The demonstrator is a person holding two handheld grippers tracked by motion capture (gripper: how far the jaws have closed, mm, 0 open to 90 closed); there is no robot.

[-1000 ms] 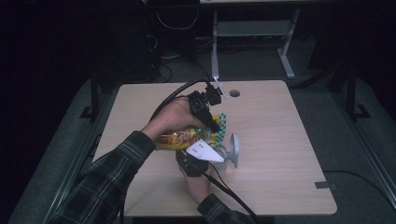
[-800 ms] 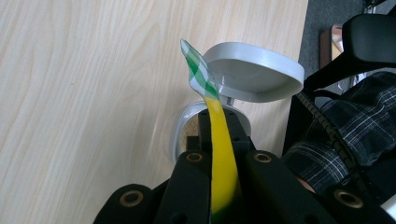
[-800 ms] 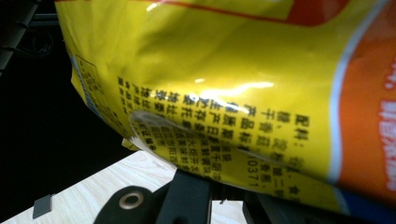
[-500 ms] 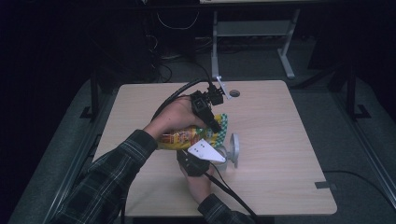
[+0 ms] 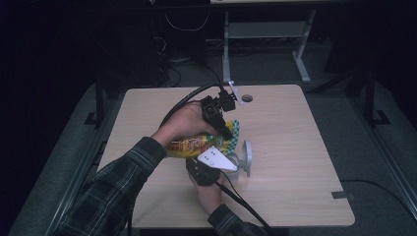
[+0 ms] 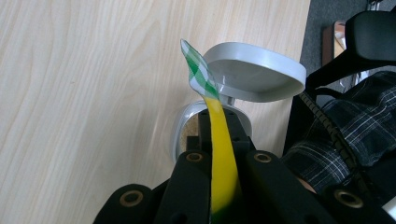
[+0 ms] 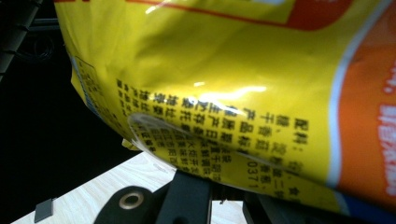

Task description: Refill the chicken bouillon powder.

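Note:
A yellow snack bag [image 5: 192,145] with a green checkered top edge [image 6: 198,70] lies tilted over a small grey container [image 5: 235,162] whose flip lid [image 6: 254,72] stands open. My left gripper [image 5: 227,133] comes down from above and is shut on the bag's top strip [image 6: 219,154], just over the container's rim [image 6: 180,130]. My right gripper [image 5: 228,171] lies low beside the container under the bag. In the right gripper view the bag [image 7: 224,70] hangs over its jaws [image 7: 224,200], which stand close together; what is between them is hidden.
The wooden table [image 5: 295,147] has bare room on its right half and along its far left. A cable hole [image 5: 247,99] sits near the far edge. A grey tape patch [image 5: 342,194] marks the near right corner. Cables trail from both grippers.

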